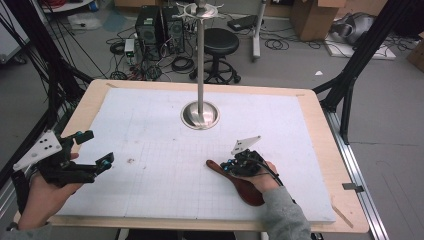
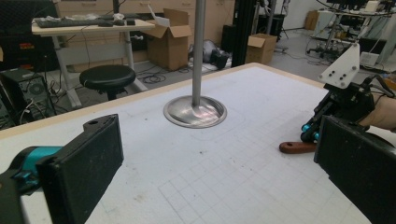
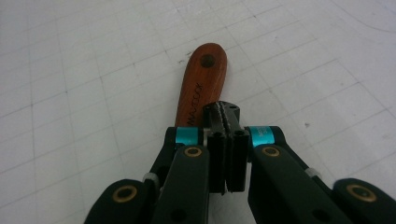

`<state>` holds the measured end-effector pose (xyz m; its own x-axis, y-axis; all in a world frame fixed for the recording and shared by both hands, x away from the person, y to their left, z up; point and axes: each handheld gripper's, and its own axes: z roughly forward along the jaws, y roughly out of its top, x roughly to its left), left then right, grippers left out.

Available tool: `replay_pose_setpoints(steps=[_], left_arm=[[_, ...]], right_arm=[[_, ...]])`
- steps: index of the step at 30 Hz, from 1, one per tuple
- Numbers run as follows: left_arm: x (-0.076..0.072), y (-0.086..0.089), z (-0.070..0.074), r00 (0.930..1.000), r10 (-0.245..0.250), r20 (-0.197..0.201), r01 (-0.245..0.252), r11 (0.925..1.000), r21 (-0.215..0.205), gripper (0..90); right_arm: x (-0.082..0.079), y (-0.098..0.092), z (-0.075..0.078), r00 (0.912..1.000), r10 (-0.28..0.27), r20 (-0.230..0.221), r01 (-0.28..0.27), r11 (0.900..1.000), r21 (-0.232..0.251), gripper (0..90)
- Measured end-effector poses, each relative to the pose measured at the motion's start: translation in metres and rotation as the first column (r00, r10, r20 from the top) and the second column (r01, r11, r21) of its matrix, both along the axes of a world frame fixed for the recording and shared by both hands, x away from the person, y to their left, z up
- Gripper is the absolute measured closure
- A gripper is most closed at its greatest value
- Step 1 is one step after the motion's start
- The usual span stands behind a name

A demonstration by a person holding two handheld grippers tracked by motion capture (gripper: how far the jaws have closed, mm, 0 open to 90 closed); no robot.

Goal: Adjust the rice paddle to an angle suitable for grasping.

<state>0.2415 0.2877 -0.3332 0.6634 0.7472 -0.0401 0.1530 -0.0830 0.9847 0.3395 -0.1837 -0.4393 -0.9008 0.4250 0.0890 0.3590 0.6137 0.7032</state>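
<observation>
— Where's everything, measured from the stand (image 1: 200,114)?

— My left claw (image 1: 91,148) waits well off to one side of it, jaws wide apart and empty. My right claw (image 3: 226,122) is pressed together just above the wooden spatula (image 3: 201,84), which lies flat on the table (image 1: 150,130) nearer me than the stand's base.

— The risk?

— Shut pads can't grip; I'd likely just shove the handle.

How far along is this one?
Early. Nothing looks done: the wooden utensil lies flat on the table. In hand: the right gripper, shut, sits over its handle; a grip is unclear. Left gripper hangs open. Probably left: lifting it toward the metal stand.
</observation>
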Motion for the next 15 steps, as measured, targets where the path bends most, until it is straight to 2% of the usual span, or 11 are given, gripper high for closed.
replay_pose_setpoints(steps=[5, 6, 7, 8, 9, 11, 12, 14, 15], left_arm=[[0.002, -0.002, -0.001, 1.0000, -0.009, -0.004, 0.009, 1.0000, 0.001, 1.8], [0.002, -0.002, -0.001, 0.9999, -0.010, -0.004, 0.010, 1.0000, 0.001, 1.8], [0.003, -0.002, -0.001, 0.9999, -0.009, -0.005, 0.009, 1.0000, -0.002, 1.8], [0.003, -0.001, -0.001, 1.0000, -0.009, -0.004, 0.009, 0.9999, -0.004, 1.8], [0.003, -0.001, -0.001, 1.0000, -0.009, -0.004, 0.009, 0.9999, -0.004, 1.8], [0.004, -0.001, 0.000, 0.9999, -0.010, -0.004, 0.010, 0.9999, -0.008, 1.8], [0.005, -0.001, 0.000, 0.9999, -0.012, -0.003, 0.012, 0.9999, -0.011, 1.8], [0.007, -0.002, 0.000, 0.9999, -0.015, -0.003, 0.015, 0.9998, -0.013, 1.8], [0.007, -0.002, 0.000, 0.9999, -0.015, -0.003, 0.015, 0.9998, -0.013, 1.8]], right_arm=[[-0.001, -0.001, 0.002, 0.9999, -0.010, 0.009, 0.010, 1.000, 0.000, 88.1], [-0.002, -0.002, 0.004, 0.9997, -0.020, 0.016, 0.020, 1.000, 0.005, 81.5], [-0.003, -0.005, 0.007, 0.9979, -0.057, 0.030, 0.057, 0.998, 0.017, 73.1], [-0.004, -0.005, 0.009, 0.9973, -0.064, 0.035, 0.064, 0.998, 0.022, 68.9], [-0.004, -0.005, 0.009, 0.9973, -0.064, 0.035, 0.064, 0.998, 0.022, 68.9], [-0.007, -0.007, 0.013, 0.9934, -0.105, 0.046, 0.104, 0.994, 0.029, 56.9], [-0.009, -0.008, 0.018, 0.9888, -0.129, 0.075, 0.127, 0.991, 0.032, 44.5], [-0.012, -0.007, 0.022, 0.9847, -0.152, 0.086, 0.149, 0.988, 0.035, 34.9], [-0.012, -0.007, 0.022, 0.9847, -0.152, 0.086, 0.149, 0.988, 0.035, 34.9]])
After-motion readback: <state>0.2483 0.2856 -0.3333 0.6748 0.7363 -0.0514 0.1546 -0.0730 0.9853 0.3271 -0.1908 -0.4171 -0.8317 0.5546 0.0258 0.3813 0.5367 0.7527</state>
